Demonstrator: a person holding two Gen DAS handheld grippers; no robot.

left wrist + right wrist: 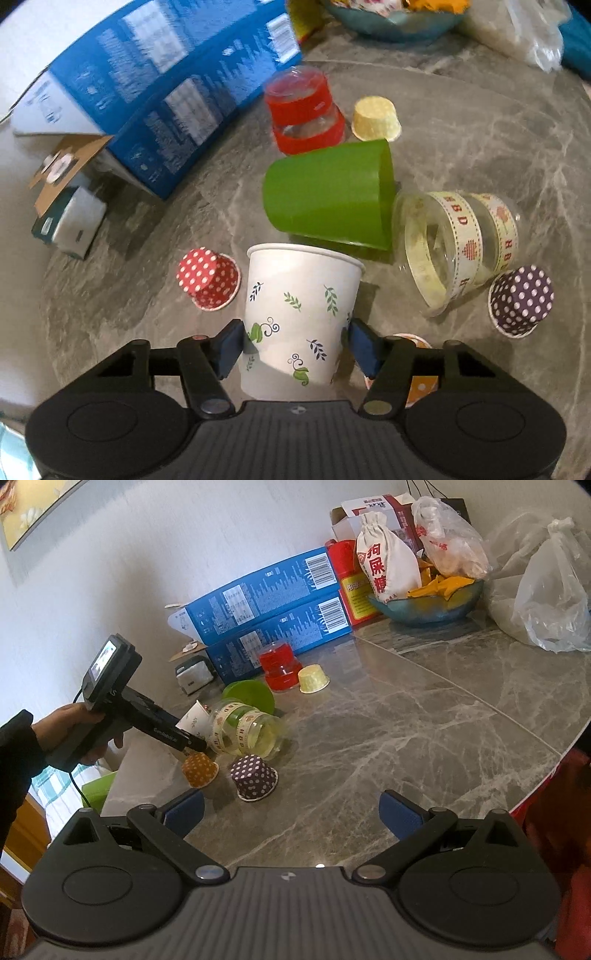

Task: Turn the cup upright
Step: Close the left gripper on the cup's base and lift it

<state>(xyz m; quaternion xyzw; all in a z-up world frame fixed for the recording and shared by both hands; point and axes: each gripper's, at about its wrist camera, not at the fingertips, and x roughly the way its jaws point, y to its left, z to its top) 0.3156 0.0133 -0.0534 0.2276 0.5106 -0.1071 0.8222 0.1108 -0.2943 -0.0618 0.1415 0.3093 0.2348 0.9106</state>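
A white paper cup with a leaf print (299, 317) sits between the blue pads of my left gripper (295, 345), which is shut on its lower body. The cup's rim points up and away, and the cup is tilted. In the right wrist view the same cup (192, 720) is small, tilted and held just above the table by the left gripper (192, 743). My right gripper (291, 818) is open and empty, low over the grey marble table (406, 738), well to the right of the cups.
A green cup (328, 195) lies on its side beyond the paper cup. A clear jar with ribbon (458, 247) lies on its side. Red (208, 278), purple (521, 301), yellow (376, 118) and orange (199, 770) dotted baking cups stand upside down. Blue boxes (155, 96), a red-banded jar (304, 110) and a bowl (428, 605) stand behind.
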